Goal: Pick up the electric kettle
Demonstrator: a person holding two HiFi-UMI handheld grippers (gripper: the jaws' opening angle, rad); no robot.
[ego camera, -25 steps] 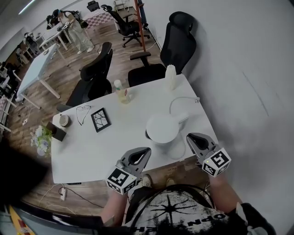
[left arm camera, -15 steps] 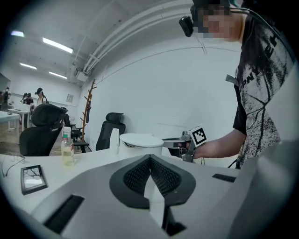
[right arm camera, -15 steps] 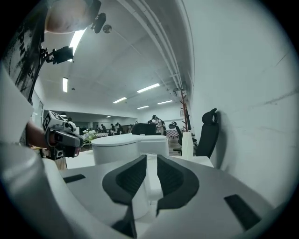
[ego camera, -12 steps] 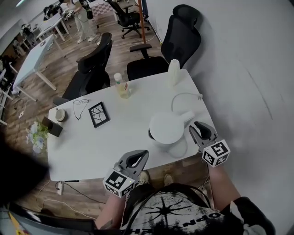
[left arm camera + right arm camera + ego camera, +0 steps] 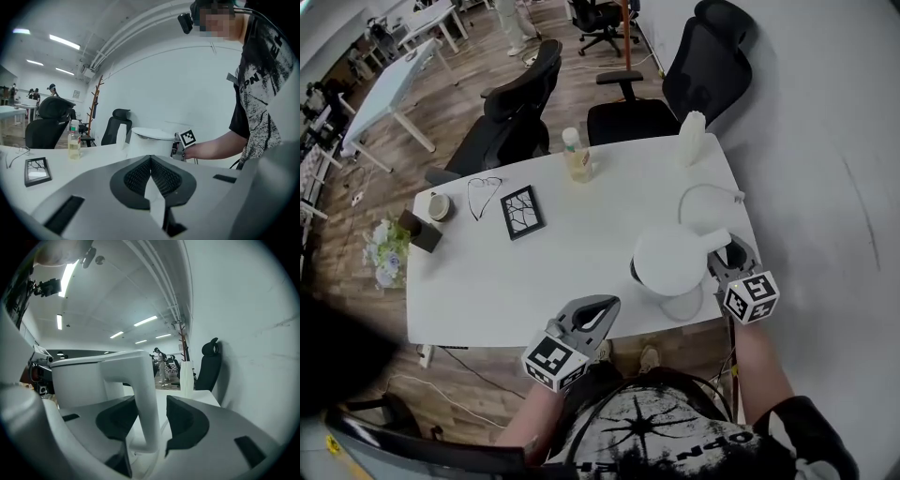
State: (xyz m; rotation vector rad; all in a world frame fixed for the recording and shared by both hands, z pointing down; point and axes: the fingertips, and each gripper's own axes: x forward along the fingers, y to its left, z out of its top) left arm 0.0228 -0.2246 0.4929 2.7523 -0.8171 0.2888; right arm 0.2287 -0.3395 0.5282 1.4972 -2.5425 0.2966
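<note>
From where I stand, a white rectangular table (image 5: 516, 281) carries everything. The white electric kettle (image 5: 673, 262) stands upright on it. Beyond the kettle a white cable (image 5: 698, 192) loops, and past that stands a tall white container (image 5: 691, 139). Off to the kettle's left and well apart from it are a clear plastic bottle of yellow liquid (image 5: 577, 157), a black-framed square picture (image 5: 523, 212) and a pair of spectacles (image 5: 485, 194). The right gripper (image 5: 729, 251) is at the kettle's right side. Its jaws have just been opening and stand apart around the kettle's white handle (image 5: 143, 399), with a gap showing beside the right pad. The left gripper (image 5: 602, 309) hangs to the kettle's left at the table's near edge, with its jaws together on nothing
</note>
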